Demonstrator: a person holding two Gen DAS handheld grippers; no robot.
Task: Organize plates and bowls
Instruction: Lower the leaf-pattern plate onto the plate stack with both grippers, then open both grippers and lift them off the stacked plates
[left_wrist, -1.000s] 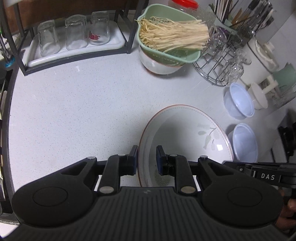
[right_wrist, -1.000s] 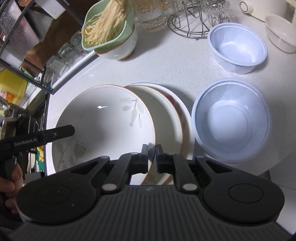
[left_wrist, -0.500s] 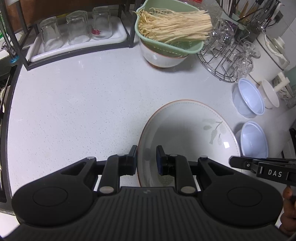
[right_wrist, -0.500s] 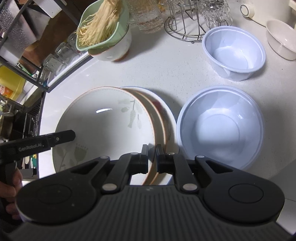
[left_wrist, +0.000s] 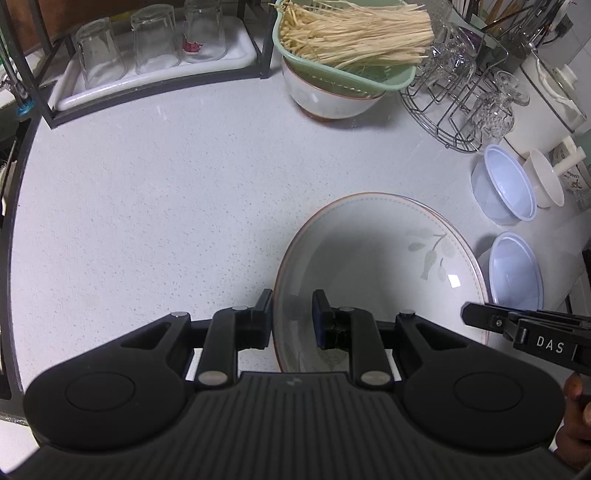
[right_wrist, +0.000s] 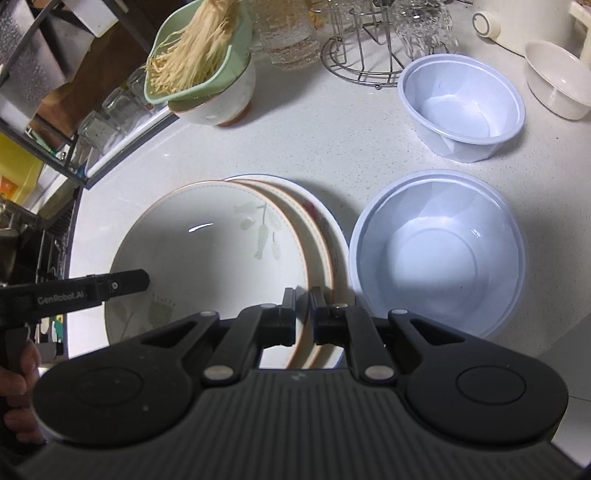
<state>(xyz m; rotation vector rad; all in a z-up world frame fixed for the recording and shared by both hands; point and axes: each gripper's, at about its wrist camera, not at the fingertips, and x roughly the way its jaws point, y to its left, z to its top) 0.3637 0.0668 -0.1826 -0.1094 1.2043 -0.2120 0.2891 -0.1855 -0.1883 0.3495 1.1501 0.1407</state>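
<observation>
Sliding closer to the nearer pale-blue plastic bowl (right_wrist: 437, 254), the cream leaf-patterned ceramic plate (right_wrist: 207, 254) now overlaps two plates at its 3 o'clock on the speckled white surface (left_wrist: 147, 206). Left gripper (left_wrist: 293, 314) fingers clamp its rim; right gripper (right_wrist: 303, 302) fingers pinch narrowly on its opposite rim.

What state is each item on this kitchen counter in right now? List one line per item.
Floral plate: top of a plate stack, gripped at opposite rims.
Left gripper: jaws shut on the floral plate's rim.
Right gripper: jaws shut on the floral plate's other rim.
Near plastic bowl: upright, empty.
Far plastic bowl: upright, empty.
Green colander: holds enoki mushrooms, sits in a white bowl.
Glasses: upside down on a tray.
</observation>
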